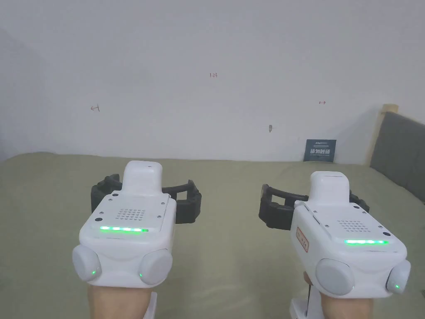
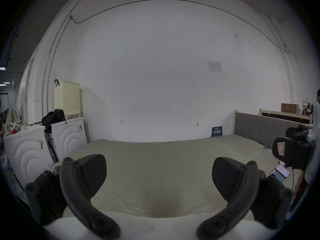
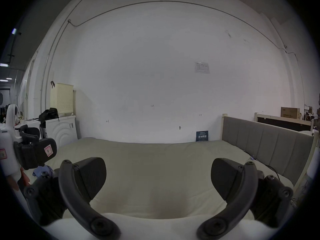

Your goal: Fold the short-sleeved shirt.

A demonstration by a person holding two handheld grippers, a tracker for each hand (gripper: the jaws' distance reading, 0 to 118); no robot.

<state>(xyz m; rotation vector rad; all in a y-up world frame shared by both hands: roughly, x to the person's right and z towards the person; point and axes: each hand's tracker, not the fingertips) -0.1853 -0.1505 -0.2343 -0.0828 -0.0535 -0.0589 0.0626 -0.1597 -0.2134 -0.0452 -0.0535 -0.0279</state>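
Risk, as we judge it, lies in reaching blind: we hold the left gripper [image 1: 146, 195] and right gripper [image 1: 309, 207] level above the bed [image 1: 228, 249], jaws wide apart and empty, and cannot surely place the shirt.
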